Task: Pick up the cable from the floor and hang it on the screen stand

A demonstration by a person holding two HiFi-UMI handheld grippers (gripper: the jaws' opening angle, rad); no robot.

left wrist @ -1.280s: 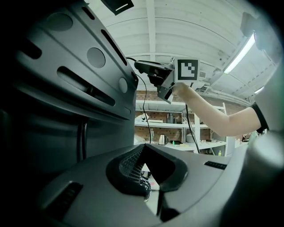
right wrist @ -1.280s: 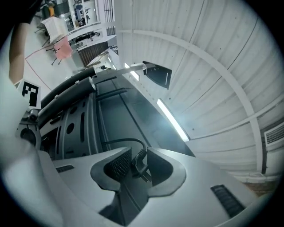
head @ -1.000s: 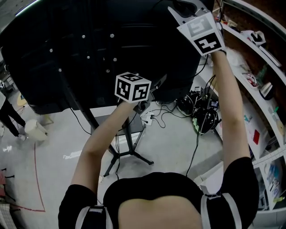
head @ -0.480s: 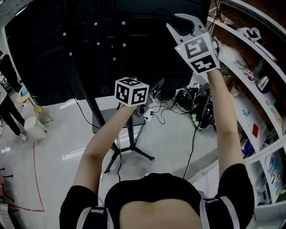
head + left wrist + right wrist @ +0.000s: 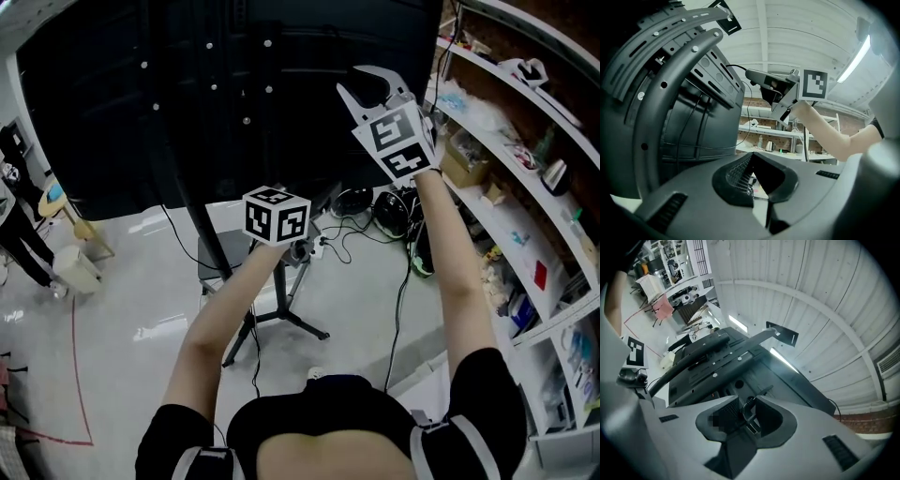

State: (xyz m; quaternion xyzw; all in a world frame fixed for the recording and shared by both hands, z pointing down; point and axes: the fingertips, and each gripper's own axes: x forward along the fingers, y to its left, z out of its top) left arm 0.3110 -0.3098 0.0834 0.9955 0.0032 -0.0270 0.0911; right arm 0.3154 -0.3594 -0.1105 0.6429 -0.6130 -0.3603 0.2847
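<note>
1. The right gripper (image 5: pixel 749 414) points at the dark back of the screen (image 5: pixel 801 385), its grey jaws only a little apart
2. Between the pads sits the cable (image 5: pixel 746 405), a dark loop with a silvery plug end, pressed from both sides, in front of the screen's lower middle
3. A stand arm (image 5: pixel 717 355) with pale screws runs across the screen's back and ends in a flat plate (image 5: pixel 783 335) above the screen's upper edge
4. Left of the screen are a black-and-white marker cube (image 5: pixel 635 351) and pale floor (image 5: pixel 651 333)
5. A white ribbed ceiling (image 5: pixel 811 291) spans above the screen
</note>
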